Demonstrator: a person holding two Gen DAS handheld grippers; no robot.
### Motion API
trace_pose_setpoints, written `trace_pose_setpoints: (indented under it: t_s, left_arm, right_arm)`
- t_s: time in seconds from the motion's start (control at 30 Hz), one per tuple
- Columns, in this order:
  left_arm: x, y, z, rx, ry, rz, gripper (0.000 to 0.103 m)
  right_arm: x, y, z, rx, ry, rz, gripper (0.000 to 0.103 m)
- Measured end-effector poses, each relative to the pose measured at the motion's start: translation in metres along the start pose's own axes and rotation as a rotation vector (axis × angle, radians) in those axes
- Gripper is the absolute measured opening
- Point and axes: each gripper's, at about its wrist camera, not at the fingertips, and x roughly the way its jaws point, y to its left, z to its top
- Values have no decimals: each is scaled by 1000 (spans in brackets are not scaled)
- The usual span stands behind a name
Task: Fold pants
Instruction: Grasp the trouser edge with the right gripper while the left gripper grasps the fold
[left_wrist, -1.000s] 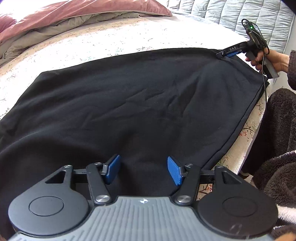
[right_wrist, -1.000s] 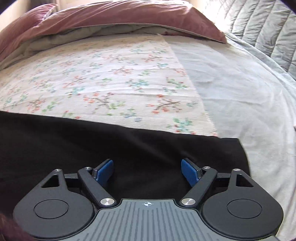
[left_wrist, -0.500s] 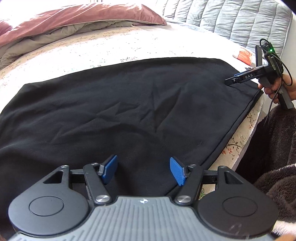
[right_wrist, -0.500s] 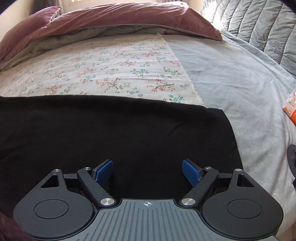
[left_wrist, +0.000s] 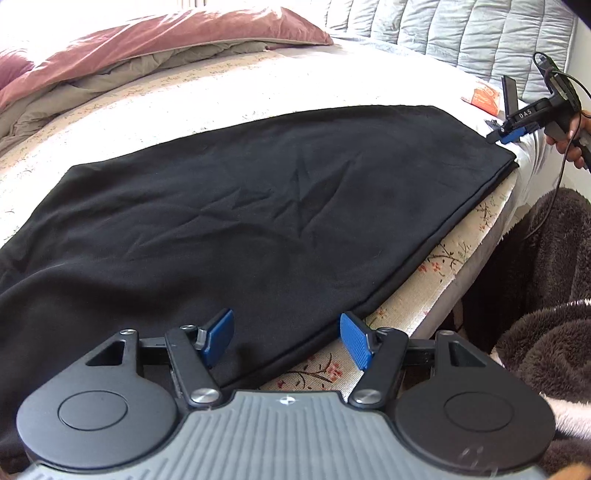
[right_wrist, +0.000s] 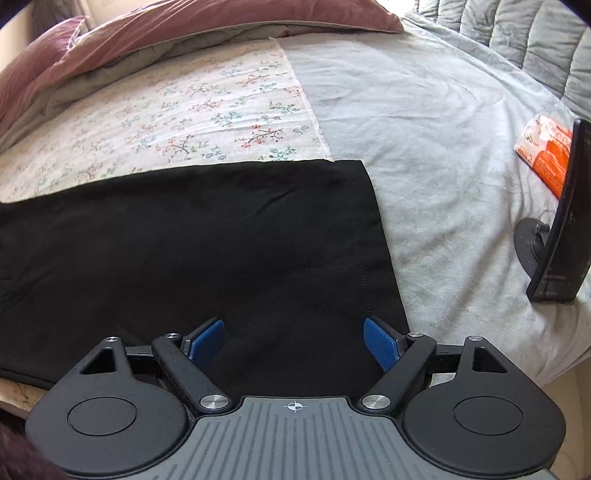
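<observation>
Black pants (left_wrist: 277, 206) lie flat across the bed, folded lengthwise into one wide strip. My left gripper (left_wrist: 285, 319) hovers open over their near edge, with the floral sheet showing under its right finger and nothing between the pads. In the right wrist view the pants (right_wrist: 207, 236) end in a straight stitched hem at the right. My right gripper (right_wrist: 293, 325) hangs over that end, its jaws closing slightly with only air between them. From the left wrist view the right gripper (left_wrist: 508, 134) sits just beyond the pants' far right corner, held by a hand.
A pink duvet (left_wrist: 166, 44) is bunched at the back and a quilted grey headboard (right_wrist: 517, 33) stands on the right. A phone on a round stand (right_wrist: 565, 229) and an orange-white packet (right_wrist: 543, 147) lie right of the pants. A dark fuzzy sleeve (left_wrist: 546, 295) is beside the bed edge.
Both grippers drew back toward the near bed edge. The left now shows the pants' near seam and the floral sheet below it. The right slid to the hem end, bringing the phone stand into view.
</observation>
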Motion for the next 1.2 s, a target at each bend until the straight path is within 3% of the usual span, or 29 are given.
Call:
trace_pose_setpoints:
  t_s: [0.13,0.2,0.33,0.6,1.03,1.07,1.13,1.2]
  left_arm:
    - [-7,1,4,-42,-48,15,74]
    - [-10,0,6,-50,-58,20,74]
    - [-8,-4,7,-30,-47,34,74]
    - [-1,-8,7,-27,-34,30,74]
    - [1,-8,10,-39,-45,20,74]
    - [2,-7,10,-43,-45,20,74]
    - [3,-7,10,-49,-45,22,74]
    - [3,-6,10,-55,-46,24,74]
  right_arm:
    - [-4,-21,1,86,84,53,55]
    - [-4,-22,-1,73,117,49,52]
    - [-2,-19,-8,-15,167,-12,52]
    - [9,-31,-15,-12,252,-21,52]
    - [16,-30,-4,61,198,37,54]
    - [17,-30,-4,62,194,36,53]
    - [19,-26,-3,54,184,23,30]
    - [21,-24,2,51,181,24,21]
